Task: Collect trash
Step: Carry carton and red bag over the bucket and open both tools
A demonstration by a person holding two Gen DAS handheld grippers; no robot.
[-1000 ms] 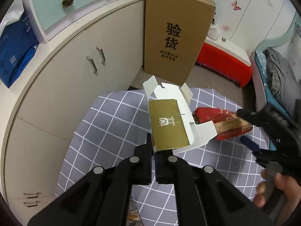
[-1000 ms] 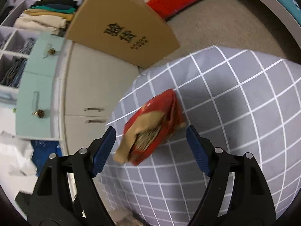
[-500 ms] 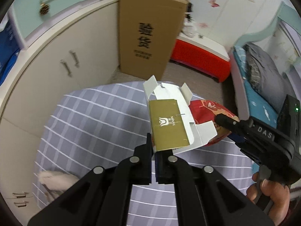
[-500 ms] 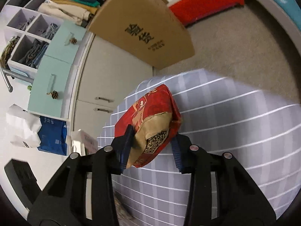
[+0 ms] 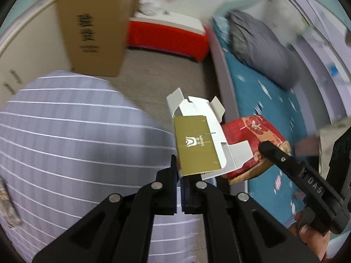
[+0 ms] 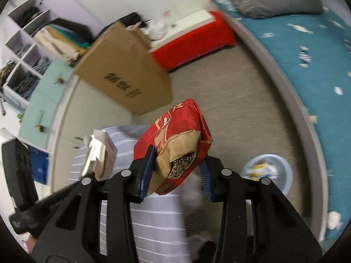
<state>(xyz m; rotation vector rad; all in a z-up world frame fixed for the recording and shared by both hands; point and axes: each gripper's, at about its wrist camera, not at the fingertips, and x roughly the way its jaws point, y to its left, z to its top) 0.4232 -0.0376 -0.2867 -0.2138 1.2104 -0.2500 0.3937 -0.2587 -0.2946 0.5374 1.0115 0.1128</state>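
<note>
Red packet [image 6: 175, 140] clamped; only right wrist shows bin [image 6: 268, 171]

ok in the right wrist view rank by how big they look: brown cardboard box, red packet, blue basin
1. brown cardboard box
2. red packet, though it's nearest the camera, so its real size is unsure
3. blue basin, clearly smallest
</note>
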